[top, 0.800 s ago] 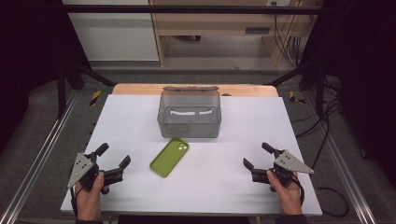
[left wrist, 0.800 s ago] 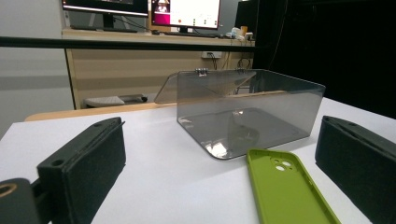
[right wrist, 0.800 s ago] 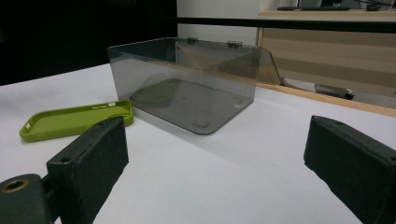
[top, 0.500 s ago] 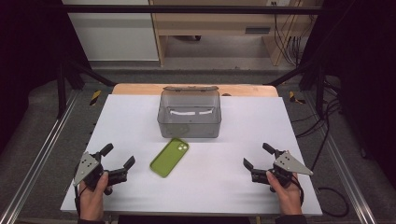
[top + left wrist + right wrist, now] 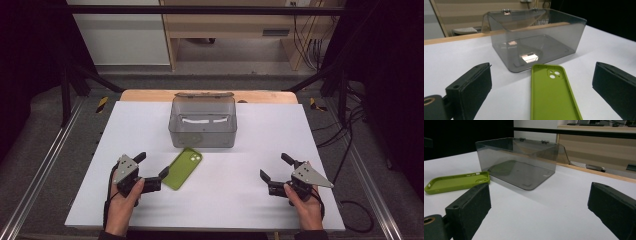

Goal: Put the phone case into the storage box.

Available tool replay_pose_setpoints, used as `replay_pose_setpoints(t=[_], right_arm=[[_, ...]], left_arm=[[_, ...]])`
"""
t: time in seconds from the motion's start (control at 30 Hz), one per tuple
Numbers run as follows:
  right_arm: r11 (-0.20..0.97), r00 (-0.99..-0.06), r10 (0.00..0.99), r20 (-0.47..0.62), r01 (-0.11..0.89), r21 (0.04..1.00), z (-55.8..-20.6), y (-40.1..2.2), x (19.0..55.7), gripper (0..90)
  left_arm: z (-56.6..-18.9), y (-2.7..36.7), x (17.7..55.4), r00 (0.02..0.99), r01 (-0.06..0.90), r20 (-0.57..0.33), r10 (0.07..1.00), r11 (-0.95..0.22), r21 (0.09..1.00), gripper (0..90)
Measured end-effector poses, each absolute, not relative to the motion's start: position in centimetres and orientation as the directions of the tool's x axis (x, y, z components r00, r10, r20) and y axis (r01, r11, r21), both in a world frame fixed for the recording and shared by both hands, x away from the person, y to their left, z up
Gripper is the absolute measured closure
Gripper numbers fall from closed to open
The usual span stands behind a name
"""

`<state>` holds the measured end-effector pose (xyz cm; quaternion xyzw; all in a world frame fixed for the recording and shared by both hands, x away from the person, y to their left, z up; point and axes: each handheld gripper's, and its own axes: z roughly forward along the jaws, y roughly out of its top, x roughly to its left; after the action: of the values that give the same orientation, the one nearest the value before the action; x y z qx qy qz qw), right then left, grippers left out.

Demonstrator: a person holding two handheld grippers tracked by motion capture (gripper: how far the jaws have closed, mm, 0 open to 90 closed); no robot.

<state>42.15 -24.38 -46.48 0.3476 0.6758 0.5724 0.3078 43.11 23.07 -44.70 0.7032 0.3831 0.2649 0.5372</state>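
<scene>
A lime green phone case (image 5: 183, 167) lies open side up on the white table (image 5: 235, 205), just in front of a clear grey plastic box (image 5: 202, 122) with its hinged lid up. My left gripper (image 5: 152, 165) is open, held low at the case's left. In the left gripper view the case (image 5: 551, 97) lies between the two wide-apart pads (image 5: 471, 87), which do not touch it, and the box (image 5: 536, 37) stands behind. My right gripper (image 5: 274, 166) is open and empty at the front right. Its view shows the box (image 5: 519, 160) ahead and the case (image 5: 456, 181) at left.
A wooden strip (image 5: 150, 95) borders the table's far edge. Metal rails (image 5: 45, 165) run along both sides, and cables (image 5: 350, 125) hang at the right. Bare white table lies between the two grippers.
My left gripper has slid to the right, up to the near end of the green case. The right gripper, the case and the box have stayed where they were.
</scene>
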Motion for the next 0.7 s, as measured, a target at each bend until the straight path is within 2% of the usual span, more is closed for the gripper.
replay_pose_setpoints(t=[0.3,0.57,0.7], right_arm=[[0.091,-0.550,0.835,0.008,0.153,0.984,-46.5,-24.3,42.3,4.2],[0.108,-0.547,0.837,-0.001,0.164,0.981,-46.6,-24.1,42.4,4.2],[0.111,-0.543,0.840,-0.005,0.162,0.980,-46.5,-24.3,42.4,4.1]], left_arm=[[-44.0,20.8,45.3,0.583,0.298,-0.031,0.812,-0.178,0.938,1.5],[-44.5,17.2,45.7,0.622,0.339,0.046,0.781,-0.321,0.884,2.7],[-44.6,16.5,45.9,0.629,0.352,0.045,0.776,-0.335,0.874,3.2]])
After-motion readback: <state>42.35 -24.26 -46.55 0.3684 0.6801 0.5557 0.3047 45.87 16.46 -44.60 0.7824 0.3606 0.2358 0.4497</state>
